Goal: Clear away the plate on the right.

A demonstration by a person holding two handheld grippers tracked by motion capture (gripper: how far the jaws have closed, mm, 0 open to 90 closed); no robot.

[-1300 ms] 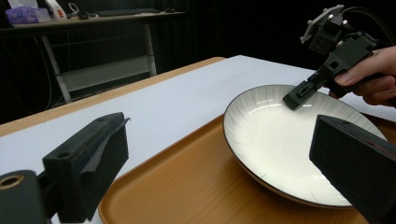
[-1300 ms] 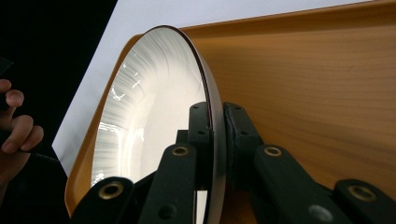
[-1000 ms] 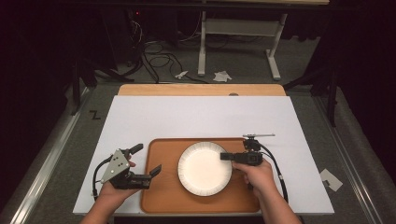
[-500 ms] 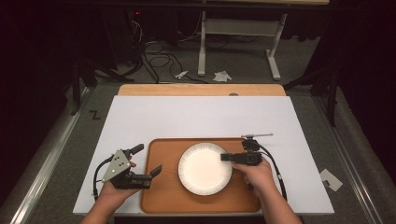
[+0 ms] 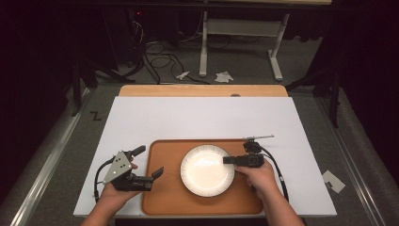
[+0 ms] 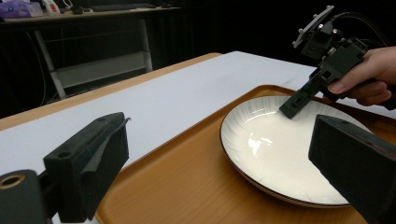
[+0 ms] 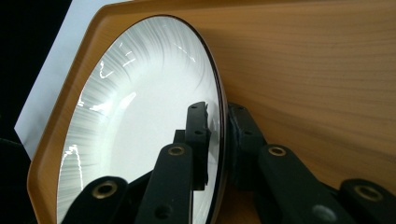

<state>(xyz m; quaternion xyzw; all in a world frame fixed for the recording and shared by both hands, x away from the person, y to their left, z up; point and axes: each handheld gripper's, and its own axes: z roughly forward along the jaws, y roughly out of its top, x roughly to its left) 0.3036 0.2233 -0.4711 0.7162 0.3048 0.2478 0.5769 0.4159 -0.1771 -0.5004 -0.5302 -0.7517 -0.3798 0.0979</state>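
plate: white, round and shallow, glossy, with fine grey lines raying out over its broad rim and a thin dark edge line; the plate (image 5: pixel 206 170) lies flat in the middle of the tray.
grip point: the right gripper (image 5: pixel 227 160) has the plate's rim at about 3 o'clock, seen from above; in the right gripper view one jaw lies over the white face and the other under the rim (image 7: pixel 223 135), so the rim runs edge-on between them.
right gripper state: clamped on the plate's rim, the pads close together with only the thin edge between.
key relation: a round plate has no long axis, so what counts is the rim; the rest of the plate stretches from the right jaws toward 9 o'clock, unsupported on that side.
left gripper: the left gripper (image 5: pixel 149 165) hovers over the tray's 9 o'clock edge, jaws wide apart and empty, pointing at the plate; the rim there is near but untouched.
nearer hand: the right, already on the plate.
judgement: a one-sided hold on a slick rim may let the plate tilt or slip when lifted.
tray: wooden, warm brown with visible grain, cut corners and a low raised lip (image 5: pixel 153 146).
table: matte white sheet (image 5: pixel 197 117) over a wooden top.
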